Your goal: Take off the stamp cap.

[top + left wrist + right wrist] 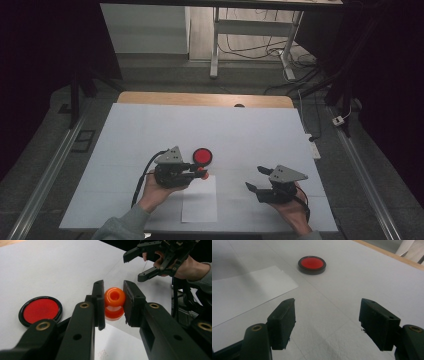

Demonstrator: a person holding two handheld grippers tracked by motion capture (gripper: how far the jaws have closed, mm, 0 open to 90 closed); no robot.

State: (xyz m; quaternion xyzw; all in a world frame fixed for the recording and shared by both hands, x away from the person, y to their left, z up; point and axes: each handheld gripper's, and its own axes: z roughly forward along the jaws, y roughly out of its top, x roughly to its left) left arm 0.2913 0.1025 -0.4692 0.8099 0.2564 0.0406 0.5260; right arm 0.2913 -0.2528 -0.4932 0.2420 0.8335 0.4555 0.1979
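A small orange spool-shaped piece [114, 296] with a hole in its top sits between the jaws of my left gripper [114, 305], which is shut on it just above the table. In the high view this gripper [197, 173] is left of centre with the orange piece [202, 175] at its tip. A red disc with a black rim [202, 156] [40, 310] [312, 264] lies flat just beyond it. My right gripper [254, 177] [327, 320] is open to the right, with nothing between its jaws; the left gripper view shows it [131, 269] in a hand.
A white sheet of paper [200, 202] [244, 292] lies near the front edge, under and in front of the left gripper. The table [200, 125] is covered in white, with a wooden strip [205, 99] along its far edge. Dark floor and cables surround it.
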